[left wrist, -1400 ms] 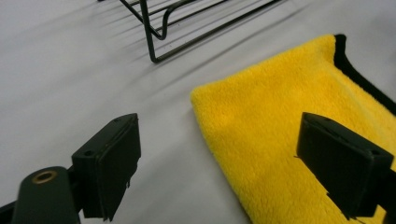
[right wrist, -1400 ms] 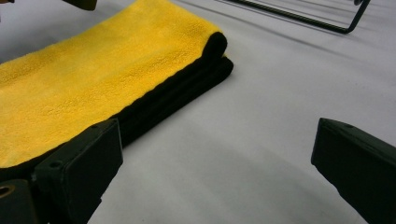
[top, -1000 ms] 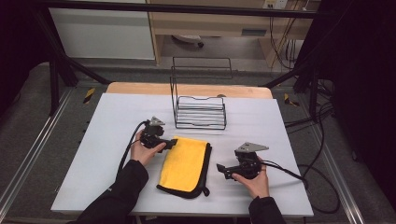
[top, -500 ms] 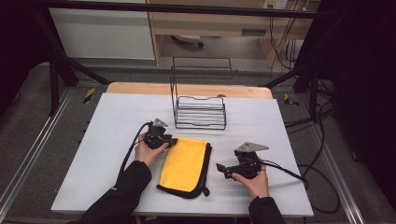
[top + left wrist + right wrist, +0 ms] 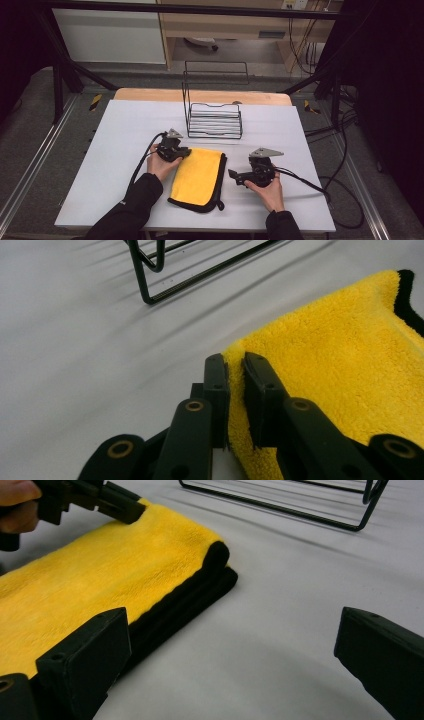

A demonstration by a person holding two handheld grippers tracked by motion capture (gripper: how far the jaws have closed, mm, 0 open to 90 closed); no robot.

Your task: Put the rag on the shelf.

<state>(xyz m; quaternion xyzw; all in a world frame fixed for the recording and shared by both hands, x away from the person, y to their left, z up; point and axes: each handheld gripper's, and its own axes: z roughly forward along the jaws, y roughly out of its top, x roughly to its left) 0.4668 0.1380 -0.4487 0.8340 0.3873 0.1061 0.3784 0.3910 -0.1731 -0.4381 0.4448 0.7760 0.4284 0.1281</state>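
Left gripper view: left gripper jaws have closed on the yellow cloth's far-left corner, just before the wire rack on the counter. Lifting or folding likely follows. Right gripper, right of cloth, jaws wide apart, empty.

Both forearms come in from the near edge in dark sleeves. The left hand holds the left gripper low, its jaws pinched nearly together on a cloth edge. The right hand holds the right gripper pointing leftward, jaws spread wide apart.
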